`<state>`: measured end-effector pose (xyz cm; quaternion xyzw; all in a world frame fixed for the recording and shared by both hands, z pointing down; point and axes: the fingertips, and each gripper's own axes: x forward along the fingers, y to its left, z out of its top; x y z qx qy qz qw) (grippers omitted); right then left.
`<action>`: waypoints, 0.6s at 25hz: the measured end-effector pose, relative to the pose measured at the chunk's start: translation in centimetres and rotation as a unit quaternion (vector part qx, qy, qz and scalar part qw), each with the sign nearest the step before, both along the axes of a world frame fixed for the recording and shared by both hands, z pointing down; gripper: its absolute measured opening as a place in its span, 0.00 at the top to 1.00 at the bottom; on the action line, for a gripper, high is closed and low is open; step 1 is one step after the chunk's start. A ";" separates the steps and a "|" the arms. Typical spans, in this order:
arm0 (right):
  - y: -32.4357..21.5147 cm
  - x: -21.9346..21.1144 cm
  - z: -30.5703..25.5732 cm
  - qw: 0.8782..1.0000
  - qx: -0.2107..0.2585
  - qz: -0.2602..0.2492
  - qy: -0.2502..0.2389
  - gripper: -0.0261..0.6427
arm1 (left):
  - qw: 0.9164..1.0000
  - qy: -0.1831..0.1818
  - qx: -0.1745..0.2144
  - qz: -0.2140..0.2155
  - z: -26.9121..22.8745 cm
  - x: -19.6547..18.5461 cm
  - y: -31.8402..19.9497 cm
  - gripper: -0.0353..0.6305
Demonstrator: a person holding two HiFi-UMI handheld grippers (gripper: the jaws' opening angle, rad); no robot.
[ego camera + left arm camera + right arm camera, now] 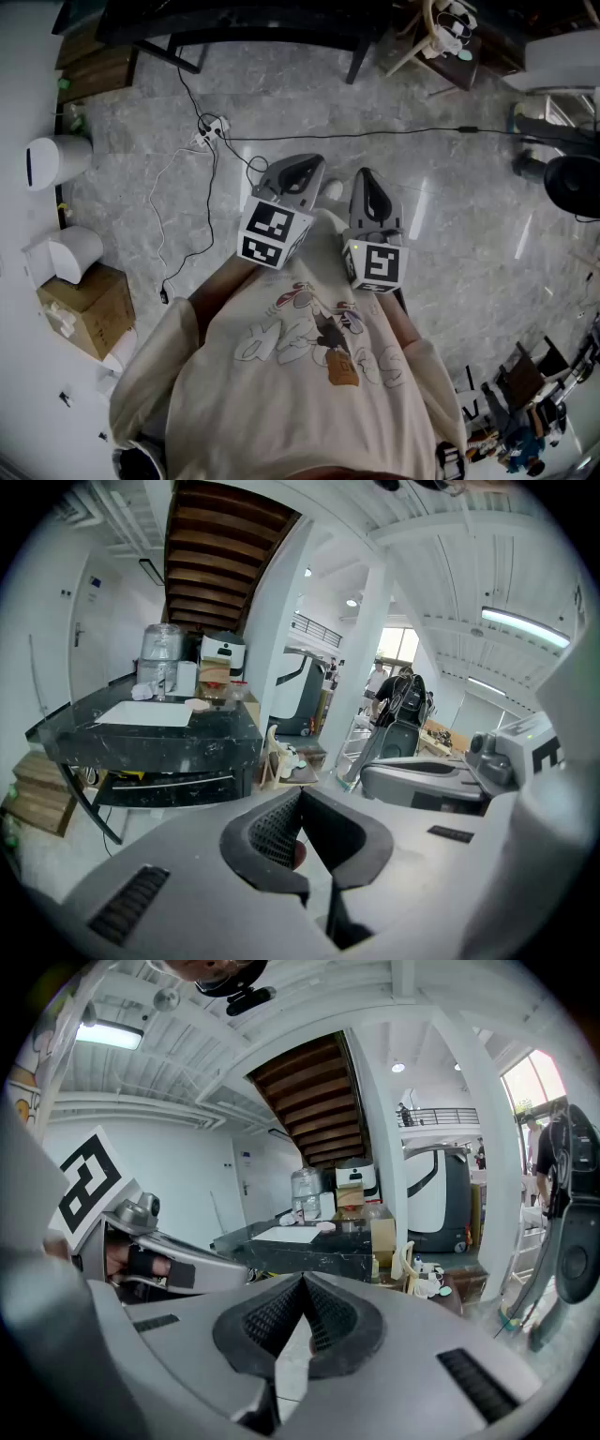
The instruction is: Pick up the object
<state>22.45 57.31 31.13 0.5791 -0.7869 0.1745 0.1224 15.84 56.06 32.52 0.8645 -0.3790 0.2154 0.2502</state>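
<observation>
Both grippers are held side by side in front of the person's chest, above the grey marble floor (450,234). My left gripper (302,167) has its jaws pressed together with nothing between them; in its own view the black pads (272,832) meet at the tip (300,794). Beside it, my right gripper (367,178) is also shut and empty, its ribbed pads (267,1316) touching at the tip (305,1279). Each gripper shows in the other's view: the right gripper's body (441,780) and the left gripper's body (159,1260). Ahead stands a black table (159,728) (300,1246) with a white sheet and containers. I cannot tell which object the task means.
Black cables and a power strip (211,127) lie on the floor ahead. A cardboard box (89,309) and two white bins (56,159) stand along the left wall. A small wooden chair (441,37) with items is at the far right, a black round device (572,183) at the right edge.
</observation>
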 end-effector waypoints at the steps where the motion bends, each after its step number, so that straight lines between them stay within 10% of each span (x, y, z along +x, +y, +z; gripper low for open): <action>1: -0.4 -0.2 -0.1 1.000 0.005 0.001 -0.001 0.94 | 1.000 0.003 -0.006 0.002 0.4 0.0 -0.2 0.93; 15: -1.6 -6.5 0.3 0.999 0.009 0.007 -0.041 0.94 | 0.999 0.045 -0.015 -0.025 0.7 -6.6 -0.6 0.92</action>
